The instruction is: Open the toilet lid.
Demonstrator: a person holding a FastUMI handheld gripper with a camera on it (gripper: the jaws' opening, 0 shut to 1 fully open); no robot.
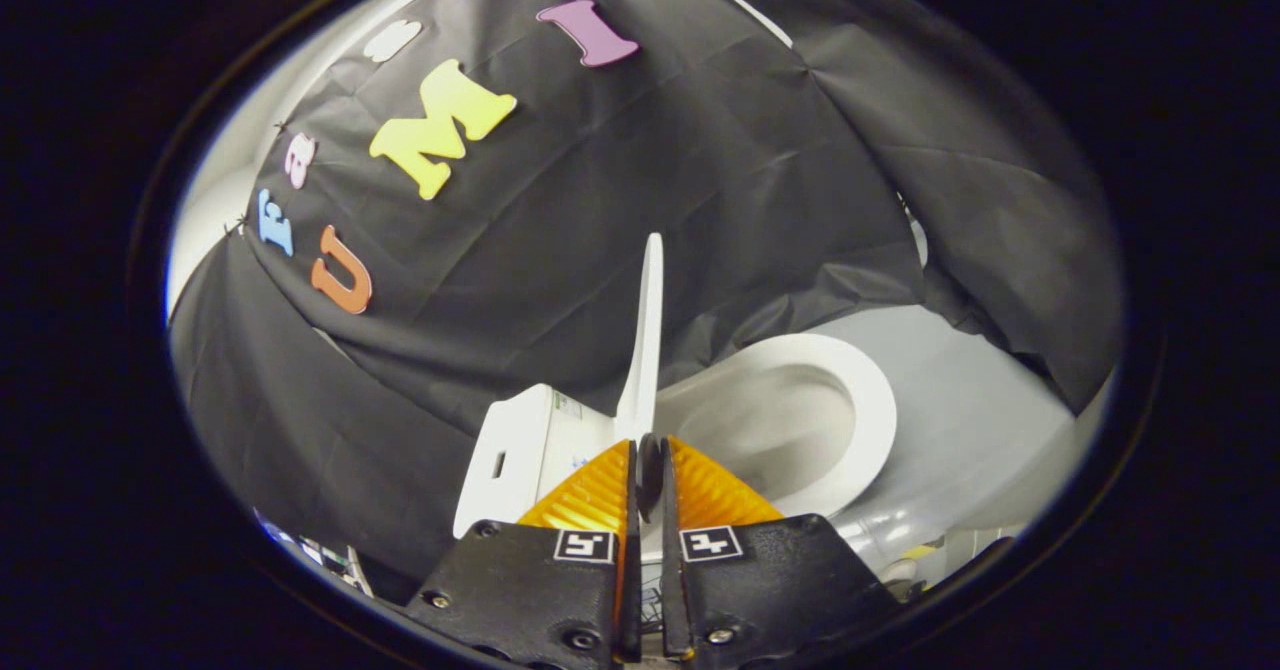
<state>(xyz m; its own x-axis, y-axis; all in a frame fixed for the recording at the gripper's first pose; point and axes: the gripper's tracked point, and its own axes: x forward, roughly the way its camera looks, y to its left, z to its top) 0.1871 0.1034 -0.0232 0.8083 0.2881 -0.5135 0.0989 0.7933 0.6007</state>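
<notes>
Creased black cloth (620, 210), matte and pulled into sharp folds, hangs as the booth's wall across the far side of the scene, with a pale smooth wall (225, 165) showing past its left end. Below and to the left of the fingers stands the white, glossy, box-shaped toilet tank (520, 445), its near face marked by a small dark slot. Just right of the tank, the thin white plastic toilet lid (648, 330) stands raised on edge, nearly upright, its slim curved profile rising against the cloth from just ahead of the fingertips. The gripper (648, 455) has its two ribbed, wedge-shaped fingers (590, 495) drawn to a narrow gap, with the lid's lower edge at that gap; a small dark rounded piece sits between the tips, and it cannot be told whether both fingers press on the lid. Each finger's dark, textured mount carries a small square black-and-white marker (584, 546). Right of the lid and beyond the fingers lies the white oval toilet seat (870, 405), smooth and rounded, ringing the open bowl (775, 425). Farther right spreads a plain grey floor (985, 420), where another fold of the cloth hangs down.
</notes>
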